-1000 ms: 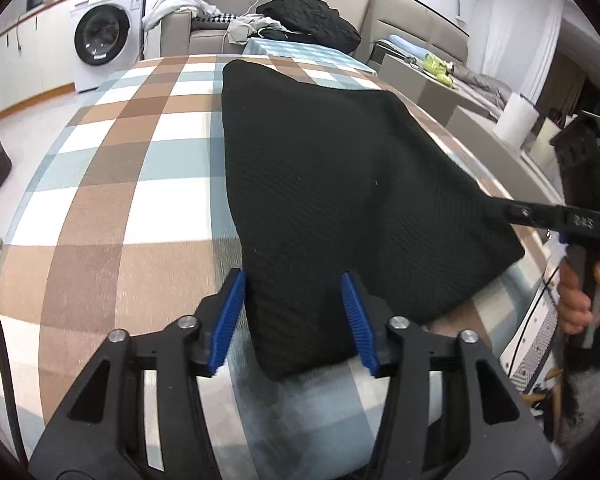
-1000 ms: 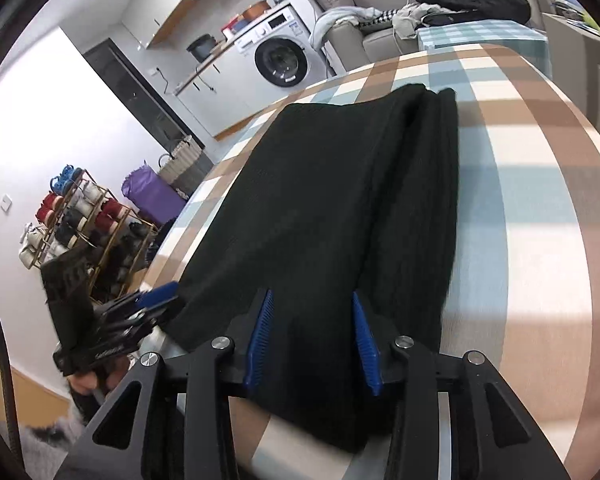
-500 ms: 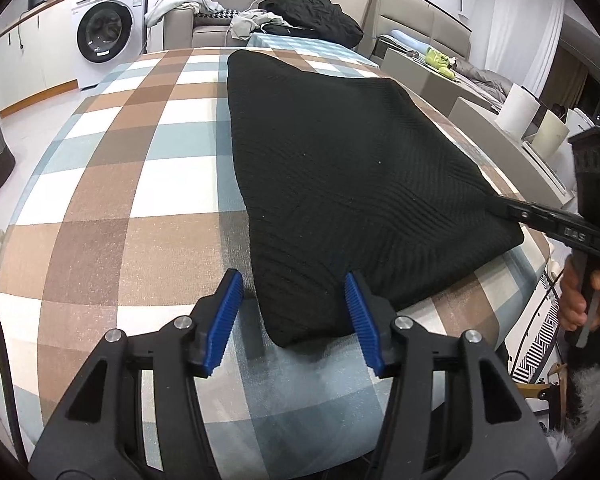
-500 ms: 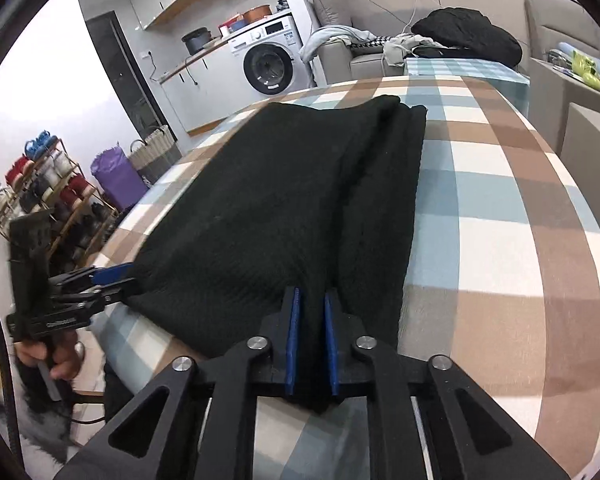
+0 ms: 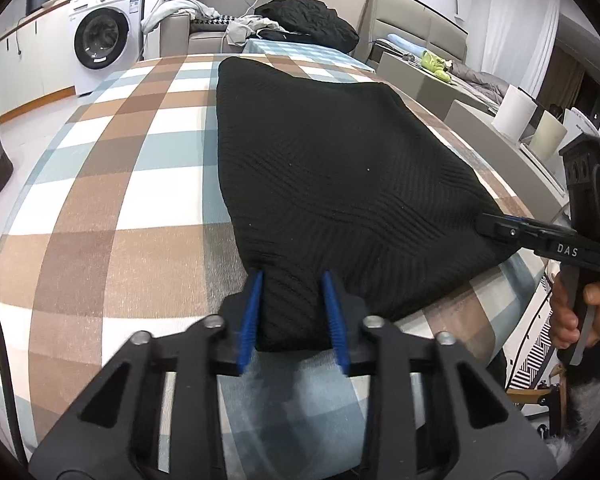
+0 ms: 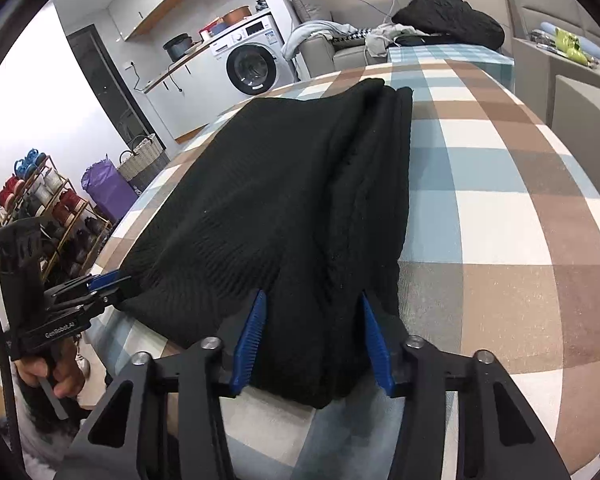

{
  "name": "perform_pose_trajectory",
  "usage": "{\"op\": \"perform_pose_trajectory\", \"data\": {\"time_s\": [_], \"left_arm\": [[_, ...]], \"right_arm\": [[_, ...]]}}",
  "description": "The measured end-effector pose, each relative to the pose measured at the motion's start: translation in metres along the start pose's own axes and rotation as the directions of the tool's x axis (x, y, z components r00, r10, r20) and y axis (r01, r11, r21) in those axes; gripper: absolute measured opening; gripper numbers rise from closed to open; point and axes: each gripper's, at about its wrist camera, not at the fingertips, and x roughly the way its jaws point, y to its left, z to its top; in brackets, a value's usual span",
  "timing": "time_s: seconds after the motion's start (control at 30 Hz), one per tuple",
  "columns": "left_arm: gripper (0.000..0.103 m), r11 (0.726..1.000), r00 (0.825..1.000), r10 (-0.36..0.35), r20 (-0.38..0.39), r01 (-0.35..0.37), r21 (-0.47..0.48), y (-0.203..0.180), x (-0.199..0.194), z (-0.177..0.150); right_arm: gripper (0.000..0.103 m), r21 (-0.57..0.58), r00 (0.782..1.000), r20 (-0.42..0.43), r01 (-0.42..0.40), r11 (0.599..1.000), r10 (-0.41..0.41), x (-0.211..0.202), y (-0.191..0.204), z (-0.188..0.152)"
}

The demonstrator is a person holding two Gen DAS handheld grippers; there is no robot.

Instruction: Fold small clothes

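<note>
**Both claws shift their hold at the near hem**

Narrower now than a second ago, the left claw (image 5: 294,312) is closing on the near left corner of the black sweater (image 5: 332,176), its blue pads (image 5: 251,316) touching the knit on both sides. Half a second back the right claw (image 6: 311,338) was pinched tight; its jaws are now opening, with the thick folded edge of the sweater bunched between them and the pads (image 6: 374,340) standing a little off the cloth.

Outward from the claws, the sweater lies flat on the checked tabletop (image 5: 112,216), running from the near edge to the far end. Its near hem sits just beside the tabletop's front edge. On the left side a wide strip of bare cloth runs the whole length; on the right, seen from the right wrist, another broad bare strip (image 6: 500,208) lies beside the folded edge. Beyond the tabletop stand a washing machine (image 5: 104,38) and a sofa (image 5: 204,32) heaped with clothes.
</note>
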Motion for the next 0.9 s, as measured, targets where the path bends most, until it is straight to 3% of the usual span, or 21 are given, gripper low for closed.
{"op": "perform_pose_trajectory", "data": {"time_s": [0.17, 0.7, 0.8, 0.9], "left_arm": [[0.021, 1.0, 1.0, 0.01, -0.005, -0.01, 0.006, -0.001, 0.005, 0.006], [0.021, 0.998, 0.998, 0.061, -0.025, -0.061, -0.003, 0.022, 0.047, 0.061], [0.021, 0.998, 0.998, 0.066, -0.012, -0.065, 0.007, 0.022, 0.046, 0.059], [0.028, 0.997, 0.997, 0.073, 0.0, -0.073, -0.009, 0.024, 0.042, 0.057]], "right_arm": [[0.035, -0.007, 1.0, -0.008, 0.012, 1.0, -0.012, 0.005, 0.0, 0.005], [0.035, -0.018, 0.999, -0.038, 0.024, 1.0, -0.025, 0.052, -0.008, 0.061], [0.038, -0.027, 0.999, -0.036, 0.032, 0.999, -0.033, 0.05, -0.007, 0.06], [0.053, -0.057, 0.998, -0.002, 0.067, 0.996, -0.067, 0.044, 0.0, 0.055]]}}
